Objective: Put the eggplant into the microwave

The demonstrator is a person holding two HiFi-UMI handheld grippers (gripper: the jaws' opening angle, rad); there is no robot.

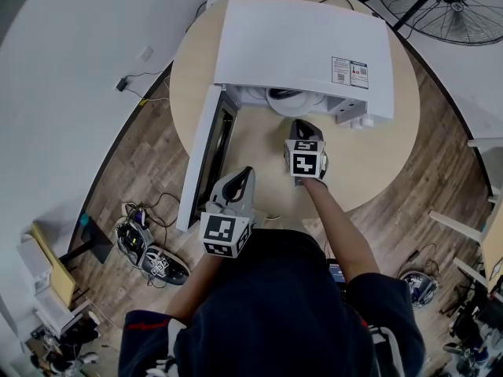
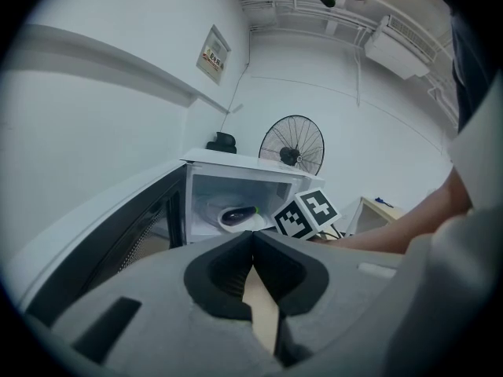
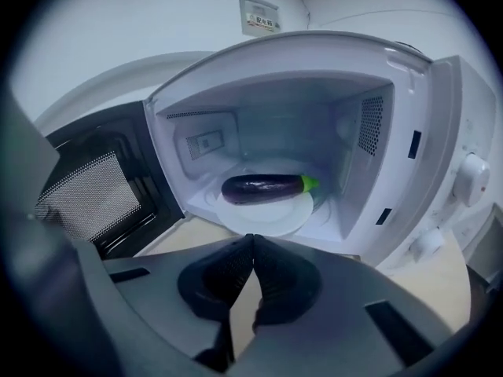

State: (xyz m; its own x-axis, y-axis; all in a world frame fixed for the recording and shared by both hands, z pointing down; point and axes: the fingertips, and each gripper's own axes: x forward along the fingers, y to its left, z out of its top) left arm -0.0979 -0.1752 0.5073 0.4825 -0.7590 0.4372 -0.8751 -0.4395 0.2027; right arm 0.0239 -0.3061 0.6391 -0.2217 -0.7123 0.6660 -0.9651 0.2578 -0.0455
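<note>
The dark purple eggplant [image 3: 263, 188] with a green stem lies on a white plate [image 3: 267, 217] inside the white microwave [image 1: 302, 49]. It also shows in the left gripper view as a small eggplant [image 2: 238, 214] in the cavity. The microwave door [image 1: 206, 155] stands swung open to the left. My right gripper [image 3: 251, 238] is shut and empty just in front of the cavity opening, apart from the eggplant; in the head view the right gripper [image 1: 303, 126] points at the opening. My left gripper [image 2: 251, 234] is shut on nothing, near the open door's outer end [image 1: 242, 173].
The microwave stands on a round wooden table [image 1: 377, 155], whose front edge lies just behind my hands. A standing fan [image 1: 448, 2] is at the back right. Cables and shoes [image 1: 157, 261] lie on the floor at the left.
</note>
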